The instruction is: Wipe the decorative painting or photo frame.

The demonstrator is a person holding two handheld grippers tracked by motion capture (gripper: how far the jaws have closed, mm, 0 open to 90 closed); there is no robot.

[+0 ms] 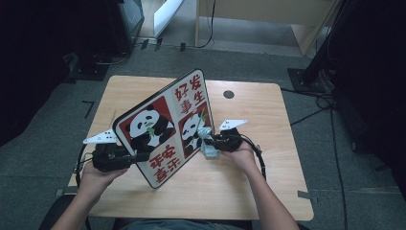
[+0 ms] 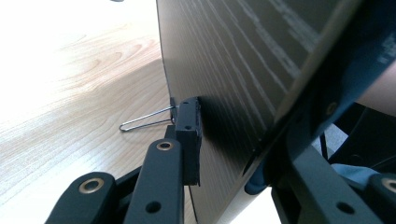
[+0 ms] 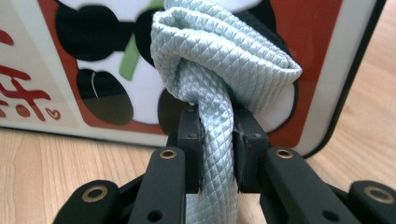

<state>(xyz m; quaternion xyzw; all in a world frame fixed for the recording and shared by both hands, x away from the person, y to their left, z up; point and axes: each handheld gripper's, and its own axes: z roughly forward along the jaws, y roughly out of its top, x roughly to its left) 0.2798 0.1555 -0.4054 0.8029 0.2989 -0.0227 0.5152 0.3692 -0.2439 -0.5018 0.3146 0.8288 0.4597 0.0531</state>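
While your left gripper (image 1: 125, 158) clamps the lower left edge of the panda board (image 1: 165, 125), its jaws are closed on the board's thickness, one pad on the dark wood-grain back, as the left gripper view shows. The board stands on its lower edge at the centre of the table (image 1: 249, 182) in the high view, tilted, with its long axis running from lower left up to upper right and its printed face turned toward you. You can read red Chinese characters on it: 好事发生 at the upper right, 平安喜乐 at the bottom, with two panda panels on red between them. Your right gripper (image 1: 214, 143) sits just right of the board, jaws pinched tight on a pale blue quilted cloth (image 3: 219, 70), whose bunched end presses against the panda picture near the board's lower right corner. A wire clip (image 2: 147, 120) lies on the table behind the board.
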